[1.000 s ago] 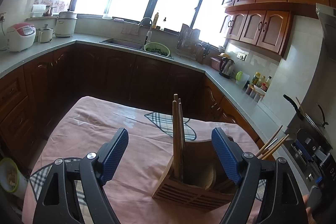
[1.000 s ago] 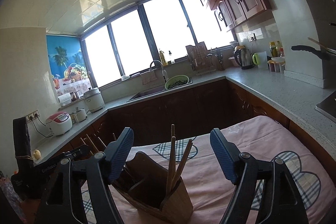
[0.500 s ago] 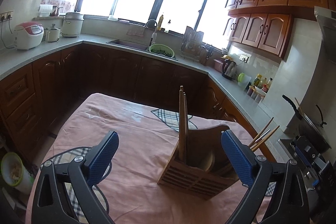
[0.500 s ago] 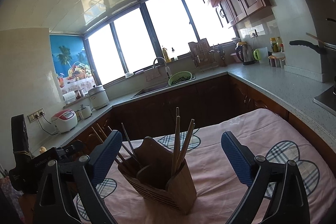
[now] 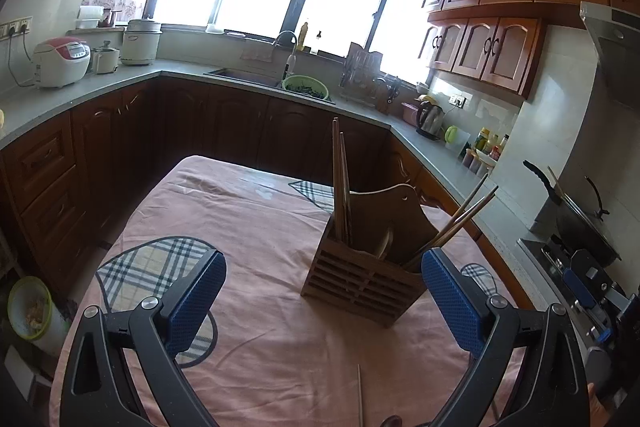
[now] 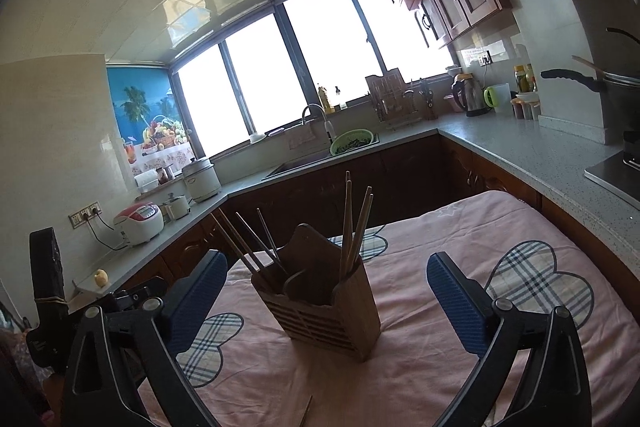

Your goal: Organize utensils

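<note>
The left gripper (image 5: 323, 301) stands with its blue-padded jaws wide apart and nothing between them, hanging above the pink tablecloth (image 5: 248, 227); the right gripper (image 6: 322, 301) has its jaws opening, almost at their widest, and they too hold nothing. Ahead of both, apart from the pads, the wooden utensil holder (image 5: 360, 279) stands upright on the cloth, a slatted box with a tall curved back panel and separate compartments. In the left wrist view one compartment at its left end holds a pair of chopsticks (image 5: 340, 187) standing nearly straight up, while another bunch of chopsticks (image 5: 464, 215) leans out to the right from the far end. The right wrist view shows the same holder (image 6: 320, 311) from the other side, with upright sticks (image 6: 354, 227) at its right end and leaning sticks (image 6: 248, 243) fanning to the left. A single thin stick (image 5: 360, 395) lies flat on the cloth near the bottom edge of the left view, between the gripper arms; what looks like a stick end (image 6: 307, 411) shows at the bottom of the right view. The cloth carries plaid heart patches (image 6: 536, 283). Beyond the table runs a grey countertop (image 5: 48, 99) over dark wood cabinets, with a rice cooker (image 5: 60, 61), a sink (image 5: 248, 77), a green colander (image 5: 306, 87) and a kettle (image 5: 430, 119) under bright windows
</note>
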Demonstrator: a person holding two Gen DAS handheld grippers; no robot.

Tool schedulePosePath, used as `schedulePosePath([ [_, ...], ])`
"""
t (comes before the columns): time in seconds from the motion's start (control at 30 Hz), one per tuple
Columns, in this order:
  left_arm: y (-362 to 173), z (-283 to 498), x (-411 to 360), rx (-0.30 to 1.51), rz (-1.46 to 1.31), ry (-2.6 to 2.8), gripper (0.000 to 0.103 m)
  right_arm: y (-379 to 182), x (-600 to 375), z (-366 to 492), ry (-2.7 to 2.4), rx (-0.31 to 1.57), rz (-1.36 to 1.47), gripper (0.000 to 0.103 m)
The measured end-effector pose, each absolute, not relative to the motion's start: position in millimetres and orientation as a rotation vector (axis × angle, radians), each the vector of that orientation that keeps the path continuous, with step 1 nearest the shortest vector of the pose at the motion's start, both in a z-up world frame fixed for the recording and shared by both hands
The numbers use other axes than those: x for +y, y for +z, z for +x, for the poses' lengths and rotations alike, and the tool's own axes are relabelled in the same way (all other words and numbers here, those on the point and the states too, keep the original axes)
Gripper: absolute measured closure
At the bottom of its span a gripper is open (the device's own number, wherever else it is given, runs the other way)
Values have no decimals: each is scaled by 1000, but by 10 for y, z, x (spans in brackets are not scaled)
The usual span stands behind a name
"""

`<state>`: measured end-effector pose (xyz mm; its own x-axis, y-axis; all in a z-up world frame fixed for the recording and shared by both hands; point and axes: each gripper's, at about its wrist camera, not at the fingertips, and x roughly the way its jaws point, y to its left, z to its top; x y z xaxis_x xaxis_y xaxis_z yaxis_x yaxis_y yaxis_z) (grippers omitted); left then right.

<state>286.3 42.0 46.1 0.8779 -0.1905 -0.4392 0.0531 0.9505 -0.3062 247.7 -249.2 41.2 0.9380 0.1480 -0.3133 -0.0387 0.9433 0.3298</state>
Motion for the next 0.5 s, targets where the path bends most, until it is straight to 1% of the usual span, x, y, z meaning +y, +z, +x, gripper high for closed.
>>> schedulePosePath([
  [0.27, 444, 2344, 503, 479, -311, -95, 4, 294, -2494, 2125, 104, 377, 347, 1],
  [0.5, 405, 1930, 478, 478, -264, -61, 4, 234, -2372, 1815, 127, 395, 308, 1],
])
